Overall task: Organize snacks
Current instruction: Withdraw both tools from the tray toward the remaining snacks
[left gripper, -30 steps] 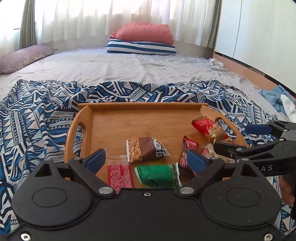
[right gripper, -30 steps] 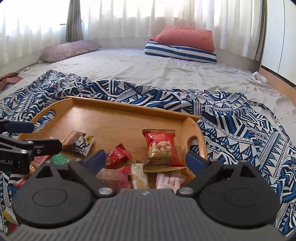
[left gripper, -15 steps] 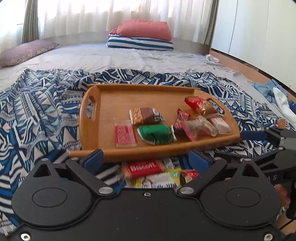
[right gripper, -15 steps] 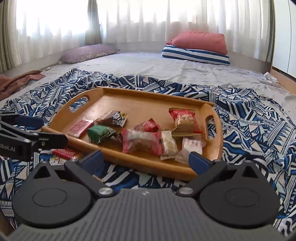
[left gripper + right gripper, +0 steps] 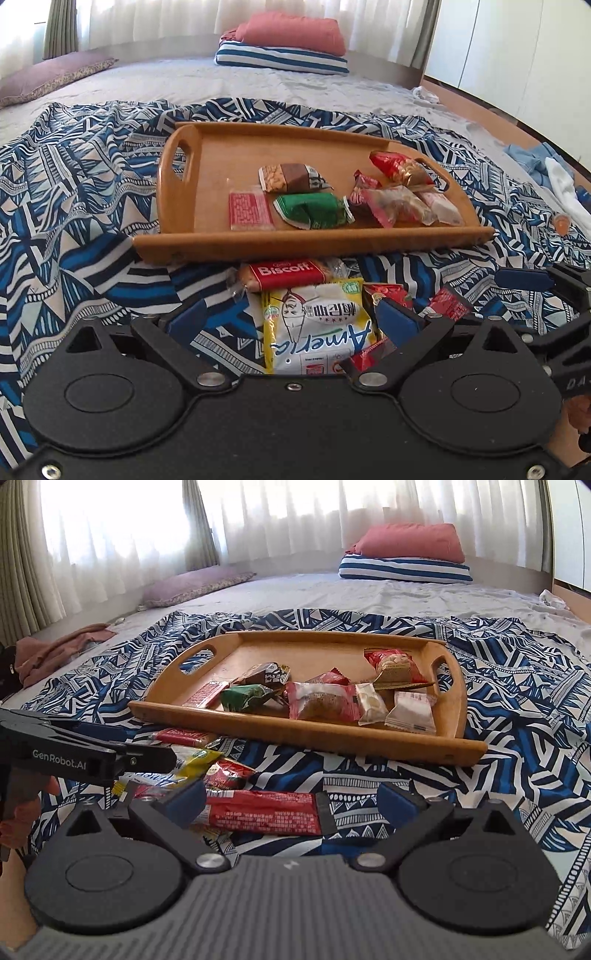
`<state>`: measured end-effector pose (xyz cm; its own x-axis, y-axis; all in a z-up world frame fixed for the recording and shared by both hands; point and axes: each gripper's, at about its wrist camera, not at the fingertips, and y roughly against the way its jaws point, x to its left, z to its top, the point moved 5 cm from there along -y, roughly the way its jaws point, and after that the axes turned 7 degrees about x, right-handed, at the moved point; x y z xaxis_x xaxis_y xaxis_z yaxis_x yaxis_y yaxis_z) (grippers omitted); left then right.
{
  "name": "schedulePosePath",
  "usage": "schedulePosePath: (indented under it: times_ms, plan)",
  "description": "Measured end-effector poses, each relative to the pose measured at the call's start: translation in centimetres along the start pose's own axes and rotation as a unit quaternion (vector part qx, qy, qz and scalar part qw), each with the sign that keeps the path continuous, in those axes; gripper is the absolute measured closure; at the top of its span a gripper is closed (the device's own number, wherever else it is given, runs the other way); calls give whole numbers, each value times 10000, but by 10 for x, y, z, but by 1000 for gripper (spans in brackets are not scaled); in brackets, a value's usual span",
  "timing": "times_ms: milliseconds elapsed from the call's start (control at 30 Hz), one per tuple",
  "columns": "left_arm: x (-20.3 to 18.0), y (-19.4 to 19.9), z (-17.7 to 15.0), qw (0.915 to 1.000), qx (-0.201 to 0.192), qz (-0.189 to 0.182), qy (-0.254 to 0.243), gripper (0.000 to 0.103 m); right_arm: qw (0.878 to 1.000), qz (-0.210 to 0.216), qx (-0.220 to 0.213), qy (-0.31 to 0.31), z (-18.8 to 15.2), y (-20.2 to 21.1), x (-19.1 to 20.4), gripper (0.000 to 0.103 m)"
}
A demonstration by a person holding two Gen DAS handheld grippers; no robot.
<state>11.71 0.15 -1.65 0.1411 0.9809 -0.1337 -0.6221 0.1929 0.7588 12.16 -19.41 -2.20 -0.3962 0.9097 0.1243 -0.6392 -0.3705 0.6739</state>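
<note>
Right gripper (image 5: 291, 799) jaws apart, empty, straddling the long red snack bar (image 5: 264, 812) lying crosswise on the blanket (image 5: 498, 709); left gripper (image 5: 291, 319) jaws apart over the yellow packet (image 5: 317, 328), wooden tray (image 5: 369, 738) just beyond.

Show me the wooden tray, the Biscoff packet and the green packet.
wooden tray (image 5: 314, 245), left wrist view, near rim.
Biscoff packet (image 5: 286, 273), left wrist view, red label.
green packet (image 5: 314, 210), left wrist view, wrapper middle.
</note>
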Motion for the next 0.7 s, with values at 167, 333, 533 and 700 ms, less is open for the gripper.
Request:
schedulePosePath:
  times_ms: [167, 333, 533, 700]
  plan:
    - [-8, -10, -1, 9999, 109, -67, 17, 5, 9995, -49, -5, 318, -7, 5, 9, 0]
    - [-13, -17, 0, 9997, 220, -110, 75, 9, 9990, -23, 20, 440, -9, 7, 15, 0]
    - [-16, -13, 0, 9998, 152, -43, -102, 41, 9985, 43, 75, 541, -13, 3, 22, 0]
    - [-13, -8, -3, 9998, 146, -36, -114, 50, 9986, 162, 114, 495, -16, 0, 31, 0]
